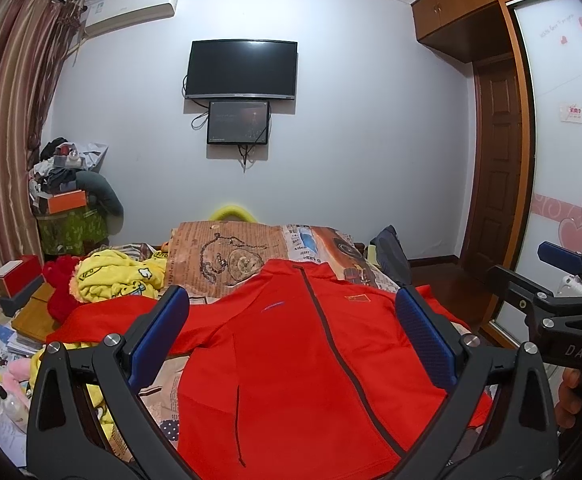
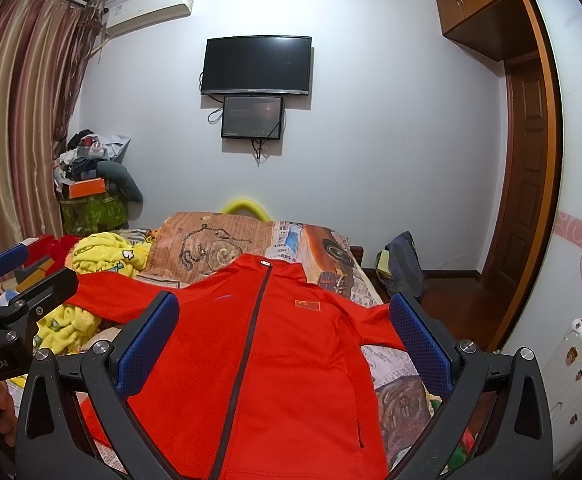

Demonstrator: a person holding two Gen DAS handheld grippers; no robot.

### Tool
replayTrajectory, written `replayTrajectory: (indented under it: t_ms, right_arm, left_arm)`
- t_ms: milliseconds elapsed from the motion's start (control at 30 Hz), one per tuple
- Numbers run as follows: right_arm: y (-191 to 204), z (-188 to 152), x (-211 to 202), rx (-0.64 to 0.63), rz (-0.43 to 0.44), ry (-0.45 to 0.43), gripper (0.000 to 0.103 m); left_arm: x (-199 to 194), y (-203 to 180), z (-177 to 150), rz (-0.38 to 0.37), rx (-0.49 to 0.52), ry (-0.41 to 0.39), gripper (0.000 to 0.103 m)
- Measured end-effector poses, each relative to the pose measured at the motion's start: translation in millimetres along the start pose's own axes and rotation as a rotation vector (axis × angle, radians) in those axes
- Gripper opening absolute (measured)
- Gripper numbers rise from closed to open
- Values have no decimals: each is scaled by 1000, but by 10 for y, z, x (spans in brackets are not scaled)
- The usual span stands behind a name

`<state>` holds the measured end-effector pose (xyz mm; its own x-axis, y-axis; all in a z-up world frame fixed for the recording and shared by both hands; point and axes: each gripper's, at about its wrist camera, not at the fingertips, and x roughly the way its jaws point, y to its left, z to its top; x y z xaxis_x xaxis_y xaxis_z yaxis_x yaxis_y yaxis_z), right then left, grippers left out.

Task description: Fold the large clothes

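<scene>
Left wrist view: red jacket [image 1: 291,360] lies flat, zipped, on the bed [image 1: 227,256]. Both tongs — left gripper [image 1: 291,336], right gripper [image 2: 285,340] — released, empty. Fabric judged soft, light (slightly slippery); grasp at sleeve or hem edges.

red jacket [image 2: 291,360] with dark zip on newspaper-print bedcover [image 2: 211,240]; yellow patterned blanket [image 2: 107,256].

Red jacket [image 2: 267,344] flat on bed [image 2: 331,248]

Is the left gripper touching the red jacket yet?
Cannot tell. In the left wrist view the left gripper is open above the red jacket, but neither view plainly shows a gap or contact.
</scene>
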<state>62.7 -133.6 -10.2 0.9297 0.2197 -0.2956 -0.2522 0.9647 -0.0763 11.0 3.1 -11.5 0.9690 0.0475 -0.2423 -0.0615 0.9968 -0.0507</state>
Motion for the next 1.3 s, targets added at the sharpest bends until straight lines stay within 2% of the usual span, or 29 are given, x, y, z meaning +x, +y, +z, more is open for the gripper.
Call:
replayTrajectory:
  t_ms: [333,600,700,1000,1167,1300]
  right_arm:
    - [22,-17,65,3,-3,17,103]
    - [38,-53,338,1,8,79,103]
    - [33,-52,495,-6,16,102,103]
    - [8,27,1179,-30,50,151,103]
    - [-10,18,1587,-28,63,197,103]
    - [-6,-23,1983,-44,99,280,103]
  left_arm:
    - [77,60,-4,15,-2,18,103]
    - [328,234,-30,21,-21,75,103]
    - [470,296,-38,62,-7,84,103]
    - [1151,619,-50,204,38,109,103]
    - [1636,1010,-100,206,-19,179,103]
    - [2034,1482,-233,154,-147,273,103]
